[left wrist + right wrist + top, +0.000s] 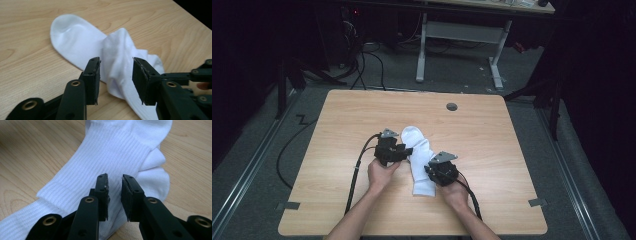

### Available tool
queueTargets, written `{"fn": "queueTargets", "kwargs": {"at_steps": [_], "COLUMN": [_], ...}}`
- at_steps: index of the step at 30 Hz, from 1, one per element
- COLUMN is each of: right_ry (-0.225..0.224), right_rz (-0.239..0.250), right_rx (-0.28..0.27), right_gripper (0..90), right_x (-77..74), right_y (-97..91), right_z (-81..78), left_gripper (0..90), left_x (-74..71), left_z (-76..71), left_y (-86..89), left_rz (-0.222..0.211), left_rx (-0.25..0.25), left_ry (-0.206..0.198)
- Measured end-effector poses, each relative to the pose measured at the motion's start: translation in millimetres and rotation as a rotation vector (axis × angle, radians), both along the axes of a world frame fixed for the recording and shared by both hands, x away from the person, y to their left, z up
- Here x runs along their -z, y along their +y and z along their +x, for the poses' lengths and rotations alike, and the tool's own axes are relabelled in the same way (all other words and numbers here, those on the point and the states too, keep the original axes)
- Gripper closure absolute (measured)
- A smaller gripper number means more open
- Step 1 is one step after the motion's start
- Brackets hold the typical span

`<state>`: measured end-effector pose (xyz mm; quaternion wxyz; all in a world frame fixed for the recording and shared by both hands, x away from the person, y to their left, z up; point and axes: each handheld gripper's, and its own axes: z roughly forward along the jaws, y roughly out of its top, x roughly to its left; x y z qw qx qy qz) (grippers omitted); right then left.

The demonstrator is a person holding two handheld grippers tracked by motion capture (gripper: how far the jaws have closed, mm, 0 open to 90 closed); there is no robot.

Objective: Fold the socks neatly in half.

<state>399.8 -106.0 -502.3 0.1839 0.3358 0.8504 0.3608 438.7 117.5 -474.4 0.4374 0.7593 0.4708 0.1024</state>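
Your white sock (419, 157) lies flat near the middle of the wooden worktop (492, 150), long axis running away from you, rounded toe end at the far side, ribbed cuff end toward you. Mid-section is bunched into a raised fold, seen best in the left gripper view (117, 52).

Left tool (401, 150): you hold it at the sock's left edge, pointing across toward the fabric. Jaws stand moderately wide, abt half apart, w/ the bunched fold sitting in the gap. Pads don't press the cloth on either side, so nothing is gripped there.

Right tool (432, 170): you have it over the near, ribbed part of the sock, just beside the cuff. Jaws narrow, small gap left. In the right gripper view (115, 195) ribbed fabric shows between the pads, but it's hard to say if they pinch it or just hover over it; looks like no firm pinch.

Your two hands, left (382, 175) and right (456, 192), sit close together, one each side of the sock.

Text/brands: no readable print on sock or tools. Round grey grommet (452, 106) at the far side of the worktop, well apart from the sock.
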Motion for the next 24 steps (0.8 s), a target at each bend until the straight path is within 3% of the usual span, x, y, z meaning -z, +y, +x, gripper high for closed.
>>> {"fn": "queueTargets", "kwargs": {"at_steps": [3, 4, 6, 8, 12, 14, 19, 24], "right_ry": [-0.003, -0.004, -0.003, 0.002, 0.009, 0.016, 0.014, -0.041], "right_rz": [-0.001, -0.002, -0.001, 0.001, 0.009, 0.020, 0.054, 0.121], "right_rx": [-0.002, -0.003, -0.002, -0.001, 0.002, 0.007, 0.022, 0.041], "right_gripper": [76.0, 76.1, 76.1, 76.1, 76.2, 76.2, 75.6, 73.7], "right_x": [0.4, 0.4, 0.4, 0.2, 0.1, -0.5, -6.7, -27.7], "right_y": [0.0, 0.1, 0.1, -0.1, -0.6, -1.6, -7.7, -24.1], "right_z": [0.4, 0.4, 0.4, 0.7, 1.2, 1.7, -1.7, -9.7], "left_gripper": [62.4, 70.2, 75.2, 86.4, 87.3, 87.4, 87.3, 87.2], "left_x": [3.0, 3.6, 3.8, 0.3, -7.1, -13.0, -15.6, -12.0], "left_z": [1.0, 1.2, 1.0, -3.0, -12.6, -22.6, -32.1, -39.3], "left_y": [-1.3, -1.7, -2.7, -5.8, -12.0, -18.4, -27.3, -39.8], "left_rz": [0.011, 0.006, -0.004, -0.015, -0.018, 0.006, 0.046, 0.099], "left_rx": [0.016, 0.024, 0.037, 0.067, 0.125, 0.177, 0.222, 0.288], "left_ry": [0.015, 0.018, 0.016, -0.013, -0.052, -0.082, -0.106, -0.117]}}
